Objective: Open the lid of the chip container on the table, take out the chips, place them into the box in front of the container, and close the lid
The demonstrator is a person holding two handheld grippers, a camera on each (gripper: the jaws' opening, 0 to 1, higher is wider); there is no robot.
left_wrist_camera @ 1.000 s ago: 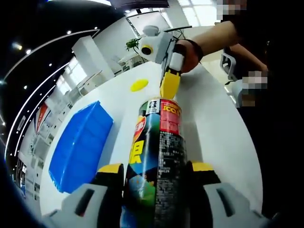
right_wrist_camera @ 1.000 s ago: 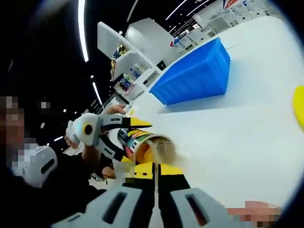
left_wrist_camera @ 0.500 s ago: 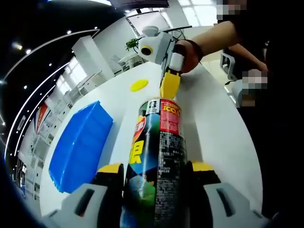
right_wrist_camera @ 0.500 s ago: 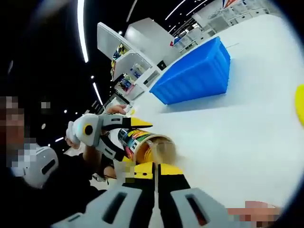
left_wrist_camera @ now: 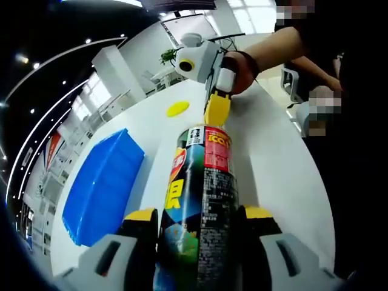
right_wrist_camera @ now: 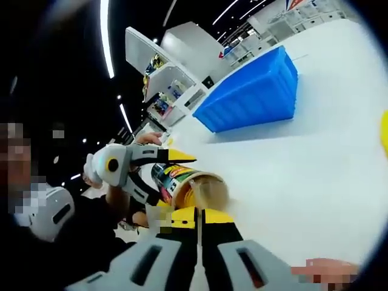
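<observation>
The dark chip can [left_wrist_camera: 203, 200] with a red label is clamped between the jaws of my left gripper [left_wrist_camera: 200, 221], its open end pointing away. My right gripper [left_wrist_camera: 216, 109], held by a hand, has its yellow jaws pressed together right at that open end. In the right gripper view, the can's open mouth [right_wrist_camera: 197, 189] shows pale chips just beyond my right gripper [right_wrist_camera: 198, 213]. I cannot tell whether a chip is pinched there. The left gripper [right_wrist_camera: 130, 165] holds the can from the side. The yellow lid [left_wrist_camera: 177, 108] lies on the table. The blue box [left_wrist_camera: 100, 182] [right_wrist_camera: 254, 94] stands beside the can.
The white round table [left_wrist_camera: 273, 163] [right_wrist_camera: 303, 176] carries everything. A person's arm [left_wrist_camera: 273, 45] reaches in from the right, with the body close to the table edge. White shelves and counters [right_wrist_camera: 176, 54] stand beyond the table.
Almost nothing has changed. The right gripper view has shifted a touch, and both grippers and the can keep their places.
</observation>
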